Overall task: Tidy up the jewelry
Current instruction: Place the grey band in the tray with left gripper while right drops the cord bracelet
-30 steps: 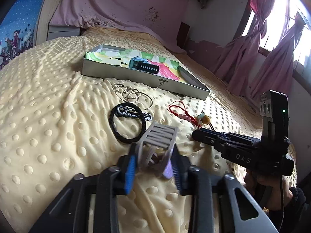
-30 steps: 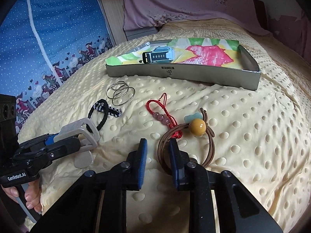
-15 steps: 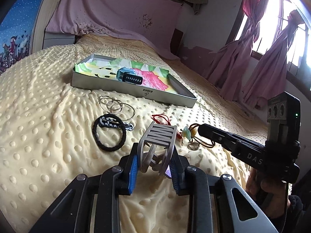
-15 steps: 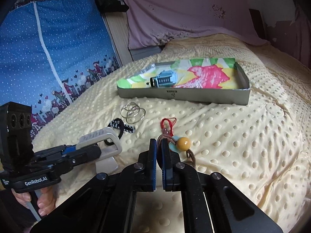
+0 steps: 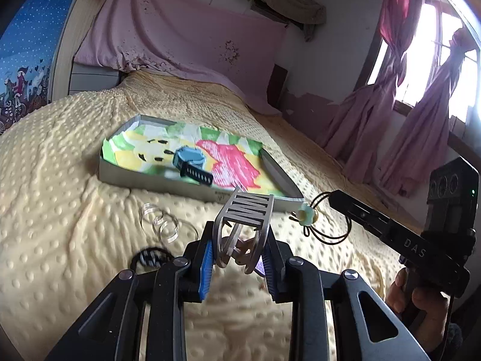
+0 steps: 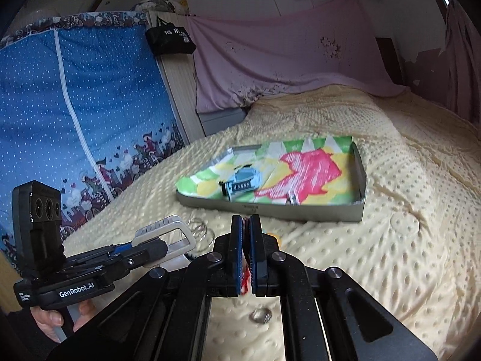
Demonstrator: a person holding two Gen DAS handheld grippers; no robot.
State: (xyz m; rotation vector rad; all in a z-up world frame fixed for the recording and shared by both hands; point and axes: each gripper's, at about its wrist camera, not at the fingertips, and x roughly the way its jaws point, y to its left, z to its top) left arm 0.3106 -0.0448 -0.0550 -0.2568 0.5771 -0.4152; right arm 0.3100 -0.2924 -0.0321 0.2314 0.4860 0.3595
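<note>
Left wrist: 1 hair clip [image 5: 245, 225], 1 tray [image 5: 156, 182], perhaps 3 bangles [image 5: 163, 224].

The right gripper [image 6: 246, 240] is clamped on a red cord [image 6: 246, 276] above the yellow bed [image 6: 405, 240]. At left, the left gripper [image 6: 168, 237] holds a grey hair claw [image 6: 168, 231]. Beyond lies a tray [image 6: 300, 210] holding a watch [image 6: 240, 185].

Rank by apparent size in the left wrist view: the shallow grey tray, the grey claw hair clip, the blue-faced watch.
1. Grey tray.
2. Grey claw hair clip, though it is nearest the camera, which inflates it.
3. Blue-faced watch.
</note>
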